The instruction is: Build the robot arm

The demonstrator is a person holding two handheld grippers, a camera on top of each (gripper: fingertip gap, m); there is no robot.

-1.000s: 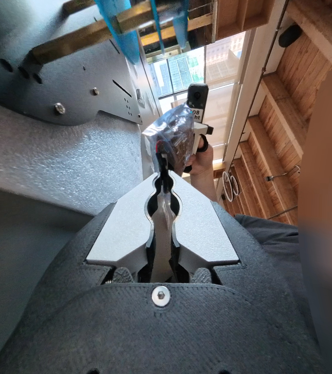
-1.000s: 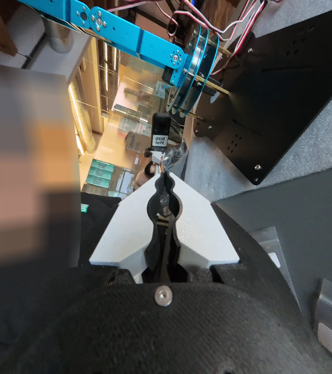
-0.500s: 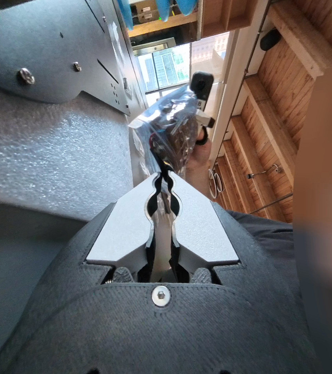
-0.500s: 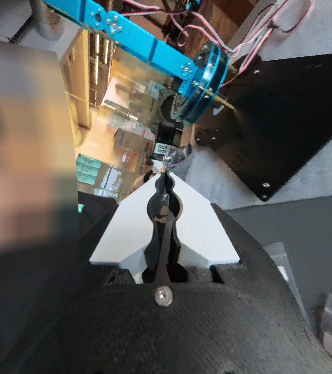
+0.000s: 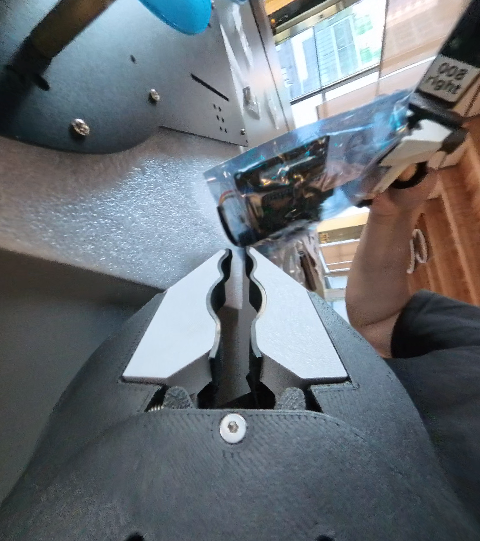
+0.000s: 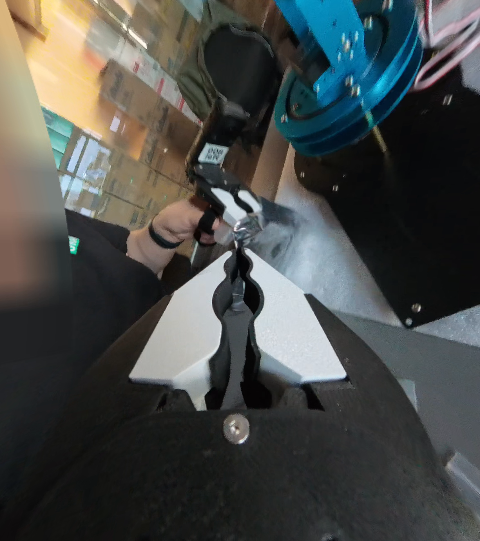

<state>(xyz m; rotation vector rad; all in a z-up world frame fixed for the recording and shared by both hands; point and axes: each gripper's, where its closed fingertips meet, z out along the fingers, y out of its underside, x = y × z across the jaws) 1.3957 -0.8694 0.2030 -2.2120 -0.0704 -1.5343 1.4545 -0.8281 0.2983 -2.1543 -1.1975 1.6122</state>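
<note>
A clear plastic bag (image 5: 285,187) with dark electronic parts and wires hangs in the air. My right gripper (image 6: 240,253) is shut on one corner of the bag (image 6: 250,231); it also shows at the upper right of the left wrist view (image 5: 402,146). My left gripper (image 5: 238,253) has its jaws slightly apart with nothing between them, and its tips sit just below the bag's lower edge. In the right wrist view the left gripper (image 6: 240,202) is right beside the bag, with a gap between its white fingers.
A black metal box (image 6: 437,205) stands on grey foam sheeting (image 5: 86,205), with a blue robot arm base (image 6: 349,87) and wires on it. A person's forearm (image 5: 379,263) is at the right. Stacked cardboard boxes (image 6: 133,164) are behind. One gripper's finger ends stand about 12 centimetres off the other's.
My left gripper has let go of the bag's edge and its jaws have parted. The right gripper keeps its hold. The two grippers have come closer and the bag now lies crosswise.
</note>
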